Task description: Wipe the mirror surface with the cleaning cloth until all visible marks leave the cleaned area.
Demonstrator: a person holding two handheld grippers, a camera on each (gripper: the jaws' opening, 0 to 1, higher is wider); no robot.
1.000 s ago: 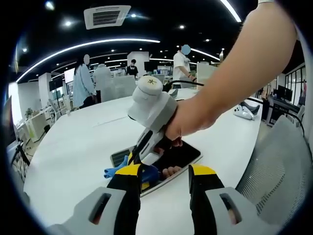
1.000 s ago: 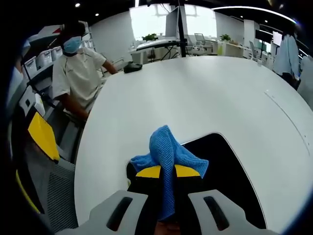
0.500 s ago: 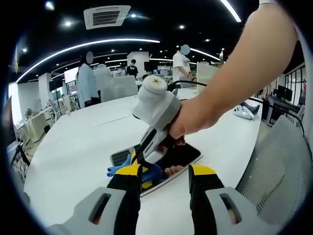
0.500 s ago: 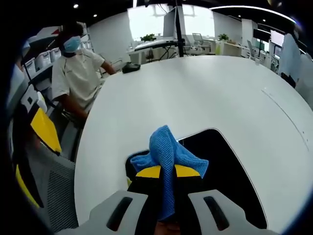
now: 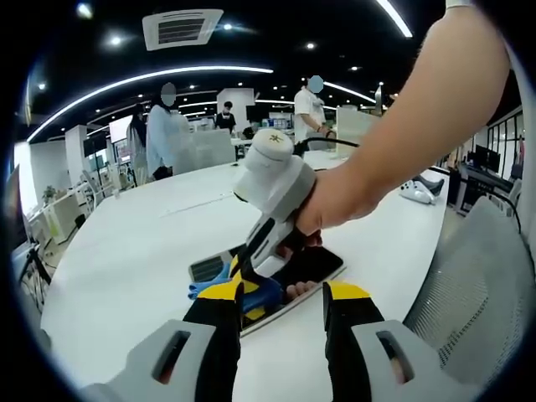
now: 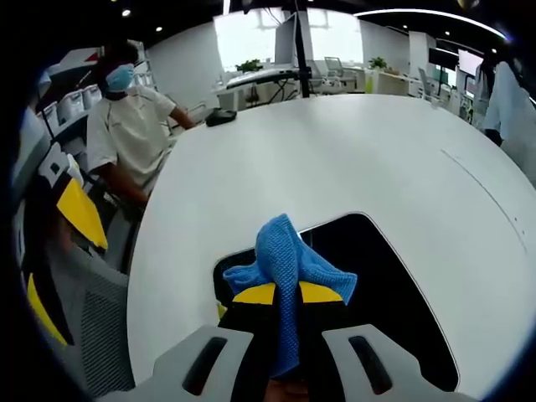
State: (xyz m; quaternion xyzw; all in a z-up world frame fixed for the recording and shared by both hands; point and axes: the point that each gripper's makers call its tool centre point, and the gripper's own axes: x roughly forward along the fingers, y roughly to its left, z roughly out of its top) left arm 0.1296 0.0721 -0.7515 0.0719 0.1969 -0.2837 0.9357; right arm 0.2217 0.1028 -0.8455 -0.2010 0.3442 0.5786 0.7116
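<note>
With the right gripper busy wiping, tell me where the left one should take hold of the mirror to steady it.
Probably the mirror's near long edge, which faces the open left gripper. The mirror lies flat on the table, so the fingers can hardly pinch it; pressing down on that edge, away from the cloth in the right gripper, seems safer.

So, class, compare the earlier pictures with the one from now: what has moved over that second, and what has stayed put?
In the left gripper view, the right claw, shut on the blue cloth, has slid rightward along the mirror, wiping it. The person in the pale coat behind has walked right. Nothing was picked up or let go. The left claw stays open and empty, and the mirror stays flat on the white table.
</note>
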